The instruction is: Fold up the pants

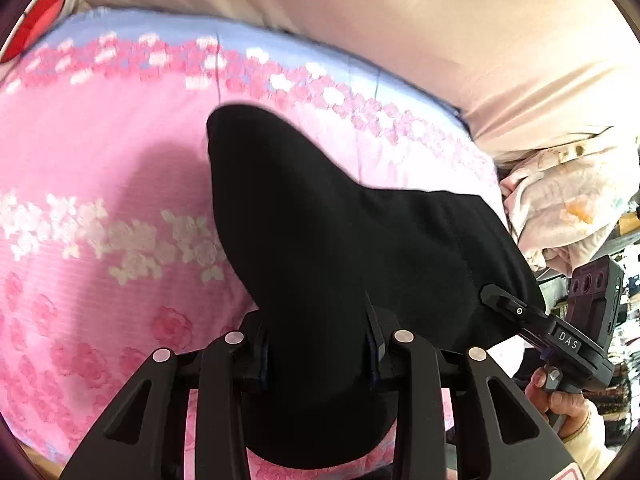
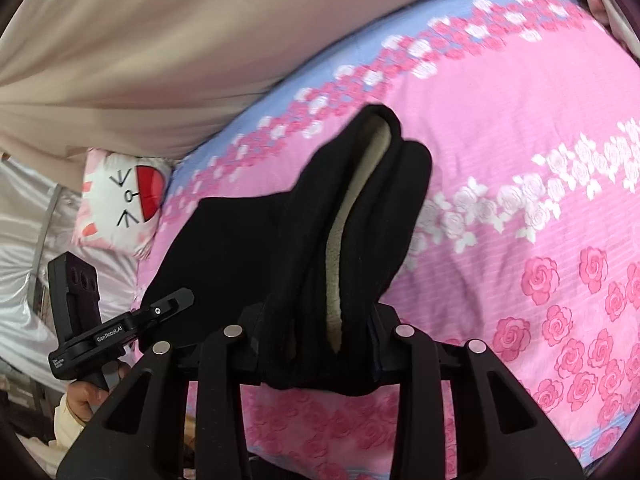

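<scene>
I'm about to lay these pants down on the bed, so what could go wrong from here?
1. The black fleece-lined pants bunch thickly in the right hand-held gripper; layers could slip unevenly.
2. The left hand-held gripper holds a similar wad, so the fold on the pink floral bedspread may land crooked.

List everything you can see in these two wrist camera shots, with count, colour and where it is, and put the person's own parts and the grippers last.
pants: one, black with a cream fleecy lining showing in the right wrist view, lifted above the bed, held at both ends.
bedspread: one, pink with rose print and a blue border, under the pants.
curtain: beige fabric along the far side of the bed.
cushion: one, white and pink with a red patch and a drawn face, at the bed's edge.
bundle of bedding: pale pink, at the right edge of the left wrist view.
left gripper: black, shut on the pants.
right gripper: black, shut on the pants.
left hand: on its gripper's handle.
right hand: on its gripper's handle.
</scene>
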The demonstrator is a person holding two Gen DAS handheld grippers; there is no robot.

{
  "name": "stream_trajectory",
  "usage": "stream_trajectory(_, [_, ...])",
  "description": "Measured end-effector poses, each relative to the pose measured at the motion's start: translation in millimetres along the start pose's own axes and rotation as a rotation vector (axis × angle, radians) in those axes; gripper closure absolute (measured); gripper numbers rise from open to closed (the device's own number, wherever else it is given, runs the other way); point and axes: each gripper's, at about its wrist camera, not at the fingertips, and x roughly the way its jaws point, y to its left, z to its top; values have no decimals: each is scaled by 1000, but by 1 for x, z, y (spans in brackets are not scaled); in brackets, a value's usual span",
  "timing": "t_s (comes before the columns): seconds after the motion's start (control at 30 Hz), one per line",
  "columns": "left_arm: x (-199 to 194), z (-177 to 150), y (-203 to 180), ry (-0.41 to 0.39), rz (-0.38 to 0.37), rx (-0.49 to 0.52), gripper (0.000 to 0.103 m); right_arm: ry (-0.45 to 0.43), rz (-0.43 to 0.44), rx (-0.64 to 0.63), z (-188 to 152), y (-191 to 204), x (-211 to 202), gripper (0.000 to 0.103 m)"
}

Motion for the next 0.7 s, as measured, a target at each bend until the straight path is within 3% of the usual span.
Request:
stream_trajectory(0.17, [-18,28,-12,-86,1,26,73,-58,36,-49,26,22,-1,70])
stream_trajectory(0.37, [-20,90,-8,-184,28,91,73,-147,40,-125,81,55,21,70])
stream_trajectory(0.53, [17,154,14,-210,71,125,72,-185,15,-139,132,50,67,70])
stream_trajectory(0.7, [84,177,49,-163,118,125,69,-98,-77,-83,147,5,152,67])
